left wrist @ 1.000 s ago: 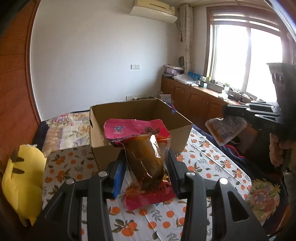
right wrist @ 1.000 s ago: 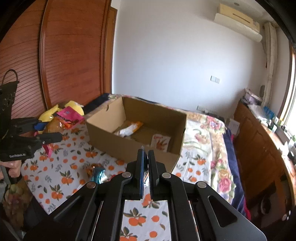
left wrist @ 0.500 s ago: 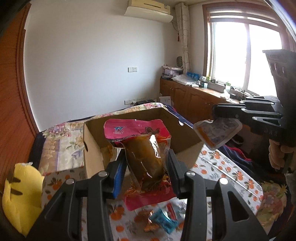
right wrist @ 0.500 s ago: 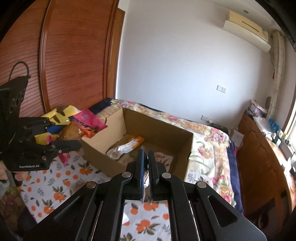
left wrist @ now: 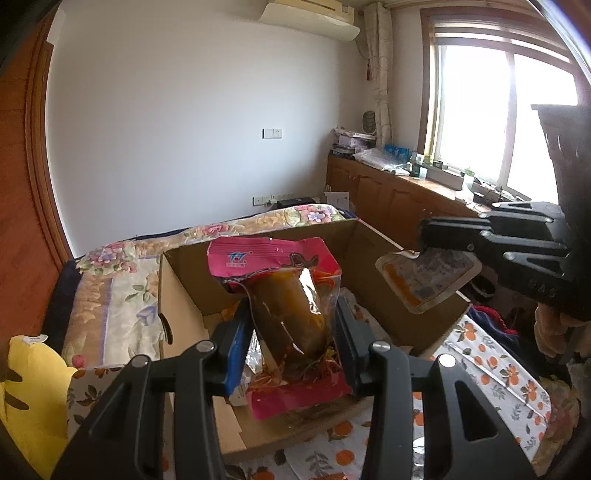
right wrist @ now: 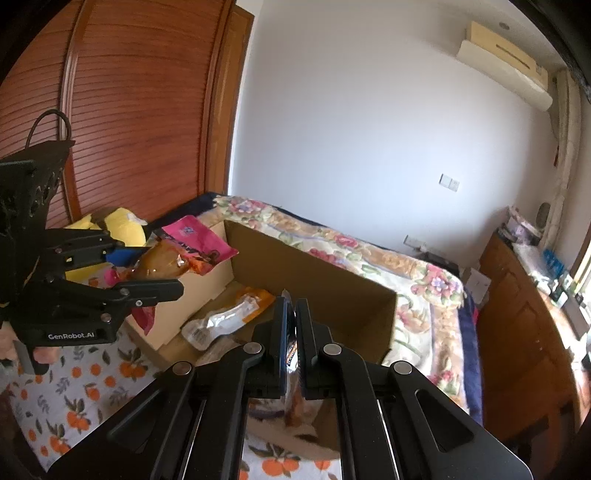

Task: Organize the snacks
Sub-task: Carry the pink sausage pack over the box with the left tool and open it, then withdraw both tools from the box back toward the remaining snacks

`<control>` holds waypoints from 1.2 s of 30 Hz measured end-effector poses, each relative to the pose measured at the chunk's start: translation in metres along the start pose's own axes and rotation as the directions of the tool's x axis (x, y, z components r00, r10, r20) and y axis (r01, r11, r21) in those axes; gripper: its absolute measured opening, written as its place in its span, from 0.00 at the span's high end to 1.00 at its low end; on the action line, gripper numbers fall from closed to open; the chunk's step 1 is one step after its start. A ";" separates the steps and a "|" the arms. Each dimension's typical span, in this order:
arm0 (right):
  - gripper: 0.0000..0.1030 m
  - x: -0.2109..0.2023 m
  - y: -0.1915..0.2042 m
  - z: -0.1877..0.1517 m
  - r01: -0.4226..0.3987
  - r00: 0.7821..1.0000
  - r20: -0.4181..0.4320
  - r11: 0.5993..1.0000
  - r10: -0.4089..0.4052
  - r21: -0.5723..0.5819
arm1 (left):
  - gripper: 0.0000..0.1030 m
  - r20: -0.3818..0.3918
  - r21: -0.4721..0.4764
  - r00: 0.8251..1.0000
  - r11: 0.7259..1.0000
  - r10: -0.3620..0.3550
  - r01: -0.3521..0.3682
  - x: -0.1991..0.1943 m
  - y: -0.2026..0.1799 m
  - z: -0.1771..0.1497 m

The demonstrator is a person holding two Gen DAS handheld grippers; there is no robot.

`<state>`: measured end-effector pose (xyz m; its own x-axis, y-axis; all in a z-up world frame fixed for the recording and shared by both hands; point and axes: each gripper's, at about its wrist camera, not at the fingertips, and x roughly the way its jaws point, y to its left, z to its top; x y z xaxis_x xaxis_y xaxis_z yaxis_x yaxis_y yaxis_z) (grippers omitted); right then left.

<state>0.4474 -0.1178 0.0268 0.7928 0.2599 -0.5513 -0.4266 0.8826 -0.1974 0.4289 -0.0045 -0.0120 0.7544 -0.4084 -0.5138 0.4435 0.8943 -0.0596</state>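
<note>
Two packs are held above the box (left wrist: 369, 306): left tongs (left wrist: 293, 325) pinch the pink pouch (left wrist: 280, 295), right tongs (right wrist: 291, 332) pinch a flat packet (left wrist: 428, 280). One snack (right wrist: 225, 317) is already boxed; both drops are pending.

Home bedroom: bed (right wrist: 369, 254), wardrobe (right wrist: 129, 110), air conditioner (left wrist: 310, 16).

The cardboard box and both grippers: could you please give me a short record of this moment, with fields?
left gripper: shut on pink-topped snack pouch, held over the box
right gripper: shut on flat orange-edged packet, held over the box
cardboard box: open-topped, on the orange-print cloth
inside box: orange and clear snack packet
behind box: yellow plush toy
</note>
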 end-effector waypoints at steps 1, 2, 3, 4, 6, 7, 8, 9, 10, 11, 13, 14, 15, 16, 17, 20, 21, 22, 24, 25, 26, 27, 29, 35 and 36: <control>0.98 0.008 0.000 -0.003 -0.006 1.000 -0.009 1.000 0.006 0.008 | 0.59 -0.004 -0.002 1.000 1.000 0.001 -0.001 0.003 0.001 -0.001; 0.98 0.013 0.000 -0.005 -0.010 1.000 -0.016 1.000 0.010 0.011 | 0.59 -0.012 -0.004 1.000 1.000 0.002 -0.002 0.007 0.002 -0.003; 0.98 0.020 0.000 -0.008 -0.012 1.000 -0.025 1.000 0.013 0.013 | 0.59 -0.017 -0.006 1.000 1.000 0.002 -0.002 0.010 0.004 -0.005; 0.98 0.025 0.000 -0.011 -0.015 0.999 -0.032 1.000 0.016 0.017 | 0.59 -0.023 -0.008 1.000 1.000 0.002 -0.002 0.013 0.004 -0.006; 0.98 0.035 -0.001 -0.018 -0.020 0.999 -0.050 0.999 0.022 0.027 | 0.59 -0.032 -0.009 0.999 1.000 -0.005 0.005 0.018 0.005 -0.011; 0.98 0.041 -0.001 -0.022 -0.021 0.998 -0.060 0.999 0.023 0.031 | 0.59 -0.037 -0.011 0.999 1.000 -0.009 0.008 0.020 0.005 -0.011; 0.98 0.045 -0.001 -0.025 -0.022 0.997 -0.067 0.999 0.024 0.033 | 0.58 -0.042 -0.014 0.999 1.000 -0.013 0.012 0.022 0.007 -0.012; 0.98 0.048 -0.001 -0.027 -0.021 0.997 -0.074 0.999 0.024 0.032 | 0.58 -0.048 -0.015 0.999 1.000 -0.014 0.013 0.024 0.007 -0.012; 0.98 0.053 0.000 -0.031 -0.019 0.996 -0.084 0.999 0.022 0.032 | 0.58 -0.052 -0.016 0.999 1.000 -0.012 0.011 0.026 0.007 -0.013; 0.98 0.058 0.000 -0.032 -0.018 0.996 -0.092 0.999 0.021 0.035 | 0.57 -0.054 -0.016 0.998 1.000 -0.011 0.010 0.027 0.008 -0.014; 0.98 0.062 -0.001 -0.036 -0.018 0.995 -0.102 0.999 0.022 0.040 | 0.56 -0.061 -0.020 0.998 1.000 -0.011 0.010 0.029 0.007 -0.015; 0.98 0.064 0.000 -0.038 -0.017 0.994 -0.108 0.999 0.022 0.041 | 0.55 -0.065 -0.020 0.998 1.000 -0.011 0.010 0.029 0.007 -0.016; 0.98 0.067 -0.001 -0.039 -0.015 0.993 -0.113 0.999 0.019 0.042 | 0.54 -0.069 -0.017 0.998 1.000 -0.009 0.008 0.029 0.006 -0.016; 0.98 0.068 -0.001 -0.040 -0.014 0.993 -0.116 0.999 0.020 0.045 | 0.54 -0.070 -0.013 0.998 1.000 -0.007 0.006 0.029 0.006 -0.016; 0.98 0.069 -0.001 -0.042 -0.019 0.992 -0.121 0.998 0.025 0.053 | 0.53 -0.072 -0.010 0.997 1.000 -0.003 0.002 0.029 0.006 -0.017; 0.95 0.071 -0.001 -0.046 -0.017 0.991 -0.130 0.998 0.024 0.053 | 0.52 -0.077 -0.016 0.997 1.000 -0.008 0.007 0.026 0.004 -0.018; 0.95 0.071 -0.001 -0.048 -0.018 0.990 -0.136 0.998 0.026 0.055 | 0.51 -0.081 -0.015 0.997 1.000 -0.009 0.008 0.026 0.004 -0.019; 0.95 0.071 -0.001 -0.049 -0.019 0.990 -0.138 0.998 0.026 0.058 | 0.51 -0.083 -0.013 0.997 1.000 -0.010 0.009 0.025 0.004 -0.019; 0.93 0.070 -0.001 -0.051 -0.016 0.990 -0.141 0.998 0.025 0.064 | 0.49 -0.086 -0.007 0.996 1.000 -0.008 0.008 0.023 0.001 -0.019; 0.89 0.069 -0.001 -0.052 -0.016 0.990 -0.141 0.998 0.026 0.067 | 0.49 -0.088 -0.006 0.996 1.000 -0.009 0.009 0.023 0.001 -0.019; 0.86 0.066 -0.001 -0.052 -0.016 0.990 -0.141 0.997 0.026 0.070 | 0.48 -0.093 -0.003 0.996 1.000 -0.012 0.012 0.022 0.000 -0.019; 0.86 0.065 -0.001 -0.053 -0.016 0.990 -0.139 0.997 0.026 0.071 | 0.45 -0.101 0.004 0.995 1.000 -0.012 0.012 0.023 -0.001 -0.019; 0.85 0.061 0.001 -0.053 -0.018 0.990 -0.136 0.997 0.028 0.072 | 0.42 -0.127 0.029 0.992 1.000 -0.006 0.009 0.026 -0.003 -0.018; 0.85 0.040 0.007 -0.054 -0.021 0.993 -0.113 0.998 0.028 0.062 | 0.39 -0.110 0.058 0.993 0.997 0.047 -0.041 0.021 -0.006 -0.013; 0.85 0.036 0.008 -0.054 -0.021 0.994 -0.109 0.998 0.027 0.059 | 0.38 -0.105 0.053 0.993 0.998 0.046 -0.040 0.018 -0.008 -0.012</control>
<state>0.4493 -0.1222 -0.0385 0.7288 0.2393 -0.6416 -0.4162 0.8988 -0.1376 0.4335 -0.0165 -0.0310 0.7192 -0.3457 -0.6027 0.4377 0.8991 0.0066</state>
